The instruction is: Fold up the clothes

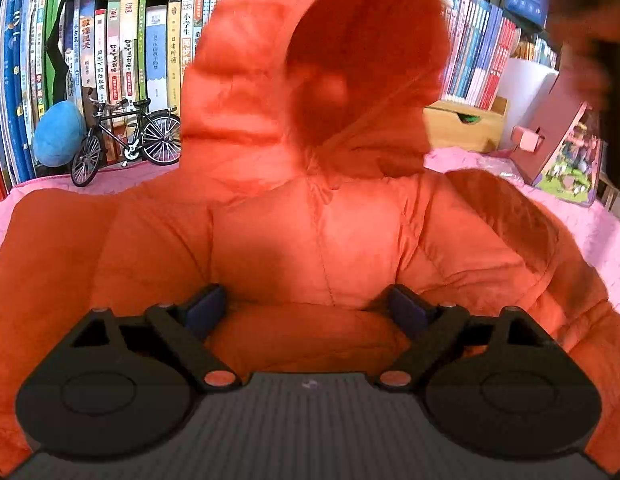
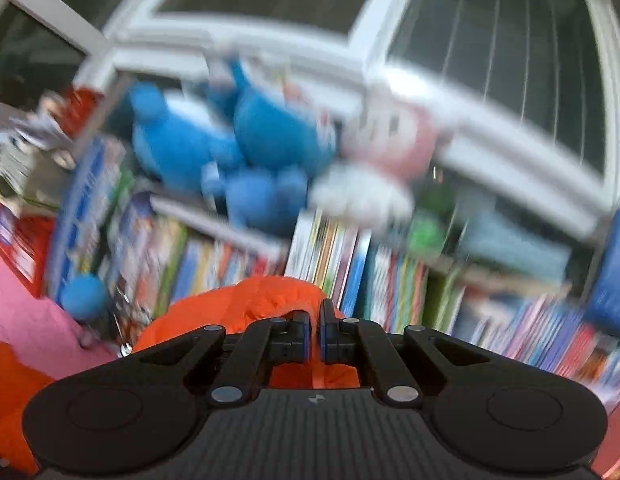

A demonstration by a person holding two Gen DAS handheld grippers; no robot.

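A: Item one, the orange hooded jacket (image 1: 310, 240): where is it lying?

B: It is spreading across the pink cover (image 1: 590, 232), sleeves drawn in over the body, hood (image 1: 342, 60) standing lifted above the shoulders.

A: Item two, the grippers?

B: My left gripper (image 1: 310, 308) is standing wide, its blue pads (image 1: 205, 308) pressing down on the body panel, fabric bulging between them, nothing pinched. My right gripper (image 2: 314, 336) is closing narrowly on a fold of orange cloth, seemingly the hood, and holding it up.

A: Risks?

B: The padded, slick-looking fabric is likely slipping from so thin a pinch, dropping the hood crooked. The right view is blurring, so I am swinging quickly; that could be dragging the body from under my left pads. The model bicycle (image 1: 125, 136) is standing just beside the sleeve.
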